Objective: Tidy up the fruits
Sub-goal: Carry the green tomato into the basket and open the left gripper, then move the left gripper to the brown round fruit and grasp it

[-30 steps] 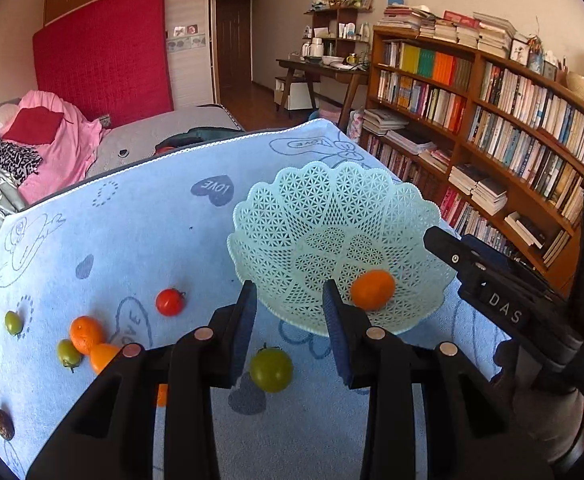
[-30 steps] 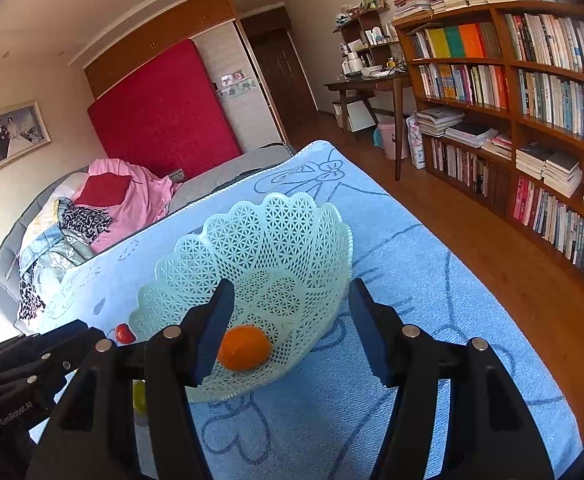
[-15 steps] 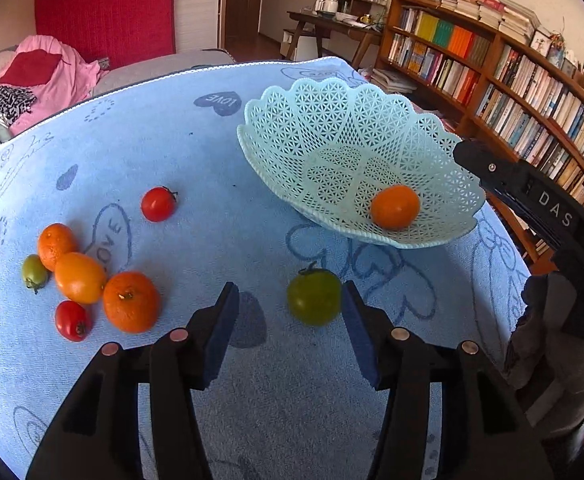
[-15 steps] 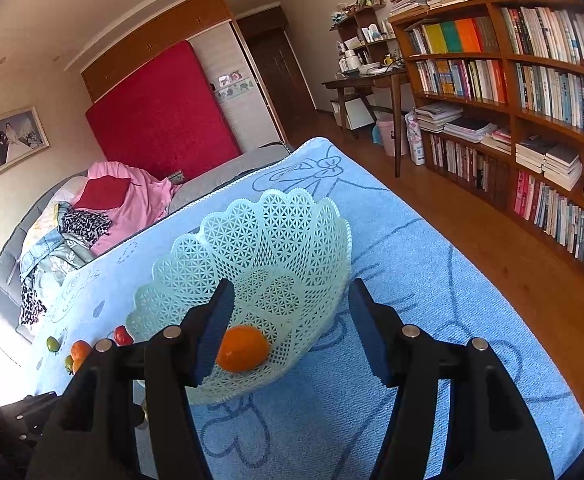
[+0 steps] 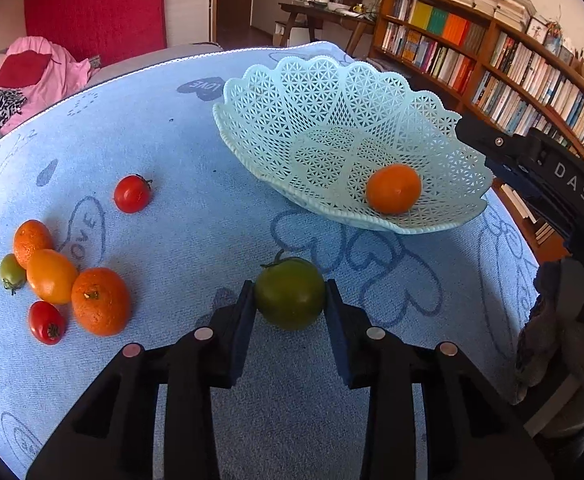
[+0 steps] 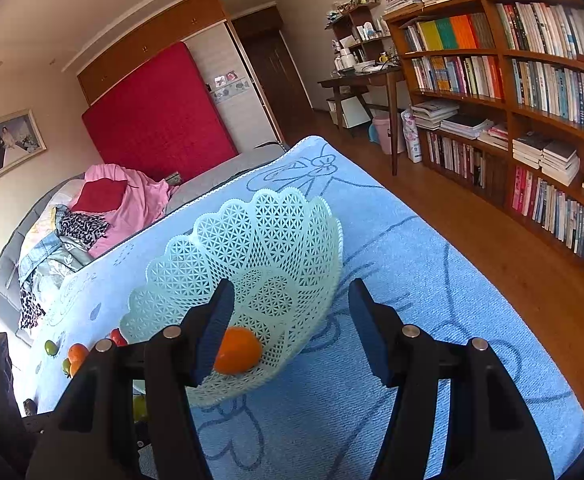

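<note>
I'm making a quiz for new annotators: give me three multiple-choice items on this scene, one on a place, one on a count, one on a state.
1. Where is the green tomato?
A. In the basket
B. On the cloth, between the left claw's pads
C. On the floor

2. How many fruits lie in the basket?
A. One
B. Three
C. None

3. How is the right claw?
A. Shut on an orange
B. Shut on the basket's rim
C. Open, holding nothing

Answers:
1 B: the green tomato sits on the blue cloth with the left claw closed against both its sides.
2 A: only one orange lies in the basket.
3 C: the right claw has its pads wide apart, with nothing between them.
</note>
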